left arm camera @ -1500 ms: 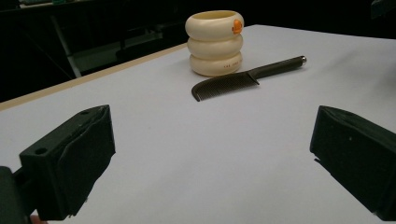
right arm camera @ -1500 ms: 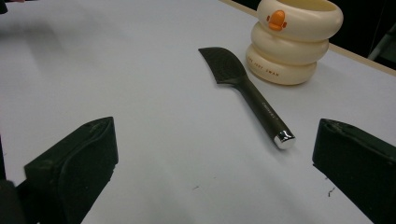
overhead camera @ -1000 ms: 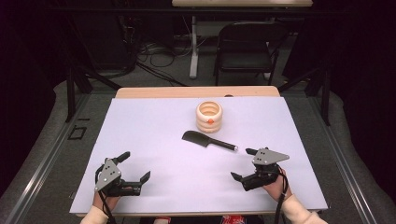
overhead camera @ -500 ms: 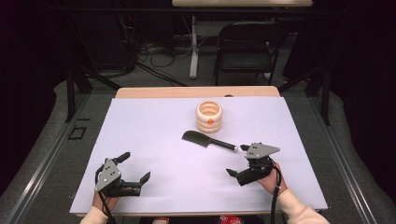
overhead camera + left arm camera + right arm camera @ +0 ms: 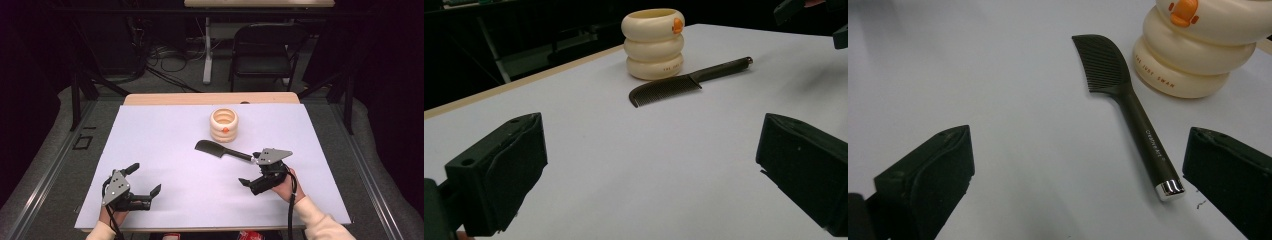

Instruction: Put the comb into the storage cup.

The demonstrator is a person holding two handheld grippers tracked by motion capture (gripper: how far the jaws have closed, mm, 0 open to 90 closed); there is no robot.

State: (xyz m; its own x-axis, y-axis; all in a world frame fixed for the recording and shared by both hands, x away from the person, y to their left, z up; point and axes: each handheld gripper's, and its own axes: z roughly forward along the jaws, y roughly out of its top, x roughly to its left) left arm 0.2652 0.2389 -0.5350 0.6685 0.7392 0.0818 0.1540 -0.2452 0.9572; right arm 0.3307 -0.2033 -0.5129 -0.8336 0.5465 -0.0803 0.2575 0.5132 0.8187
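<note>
Right gripper view: dark comb (image 5: pixel 1128 100) lies flat mid-tabletop, teeth end just beside the cream ringed holder (image 5: pixel 1198 55), silver-capped handle end toward the near right corner. Right gripper (image 5: pixel 254 171) hangs jaws wide apart, empty, the handle tip just inside its right jaw. Best to centre the handle between the jaws, drop low, then close across it. Left gripper (image 5: pixel 145 179) sits spread and empty near the front left edge. Compared with a second ago, the right gripper has moved in toward the handle; the left is unchanged.
</note>
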